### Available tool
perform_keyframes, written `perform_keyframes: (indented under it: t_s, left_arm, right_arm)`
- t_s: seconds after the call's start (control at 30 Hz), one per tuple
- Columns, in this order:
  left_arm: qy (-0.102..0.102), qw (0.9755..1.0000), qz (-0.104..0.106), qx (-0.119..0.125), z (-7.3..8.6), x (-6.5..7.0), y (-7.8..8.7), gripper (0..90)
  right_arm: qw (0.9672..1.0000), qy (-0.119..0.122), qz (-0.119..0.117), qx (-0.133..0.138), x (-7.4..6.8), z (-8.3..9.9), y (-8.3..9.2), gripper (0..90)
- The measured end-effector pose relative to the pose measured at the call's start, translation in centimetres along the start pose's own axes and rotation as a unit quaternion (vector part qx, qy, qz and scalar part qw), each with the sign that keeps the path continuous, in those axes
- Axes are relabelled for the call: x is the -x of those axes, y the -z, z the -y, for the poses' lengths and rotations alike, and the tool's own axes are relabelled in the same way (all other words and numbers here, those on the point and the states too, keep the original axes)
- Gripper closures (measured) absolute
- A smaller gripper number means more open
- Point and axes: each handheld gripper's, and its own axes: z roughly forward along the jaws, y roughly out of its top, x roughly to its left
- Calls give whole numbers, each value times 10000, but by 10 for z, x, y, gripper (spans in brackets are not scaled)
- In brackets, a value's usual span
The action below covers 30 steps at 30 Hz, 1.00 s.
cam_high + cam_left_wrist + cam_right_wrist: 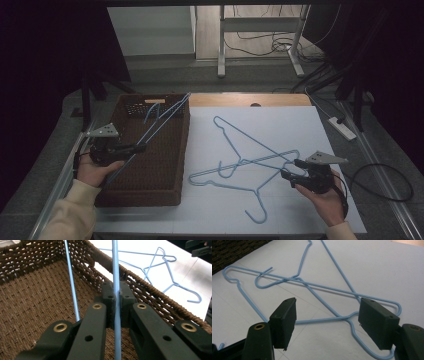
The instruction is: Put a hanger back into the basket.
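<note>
My left gripper has its fingers pinched tight on a blue wire hanger over the woven basket. My right gripper gapes wide, empty; two crossed blue hangers lie on the counter just beyond its fingers.

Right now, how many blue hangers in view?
3. One in the wicker basket, clamped by the left gripper: held hanger. Two lie crossed on the white mat: far hanger, near hanger. None seem hidden.
</note>
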Motion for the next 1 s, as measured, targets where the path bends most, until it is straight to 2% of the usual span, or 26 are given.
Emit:
perform_keyframes:
  t_s: [0.07,0.17,0.4,0.6,0.73,0.87,1.0]
  left_arm:
    - [-18,10000,-33,-10,1,0,3,860]
    - [72,9999,-60,42,3,-2,7,861]
    - [193,9997,-94,-65,14,-12,14,860]
    - [322,9989,-89,-338,19,-20,6,861]
    - [417,9972,-145,-601,20,-25,-4,860]
    - [491,9939,-165,-969,21,-28,-16,860]
    - [540,9925,-192,-1084,21,-30,-24,859]
  right_arm:
    - [10000,-5,4,3,0,0,1,314]
    - [10000,-29,4,21,1,1,1,314]
    - [10000,-32,9,17,1,0,1,314]
    - [10000,-29,14,-16,1,0,-1,315]
    - [10000,-27,16,-16,1,0,0,314]
    - [10000,-46,15,-19,1,0,-1,315]
    - [10000,-55,13,-22,1,1,0,315]
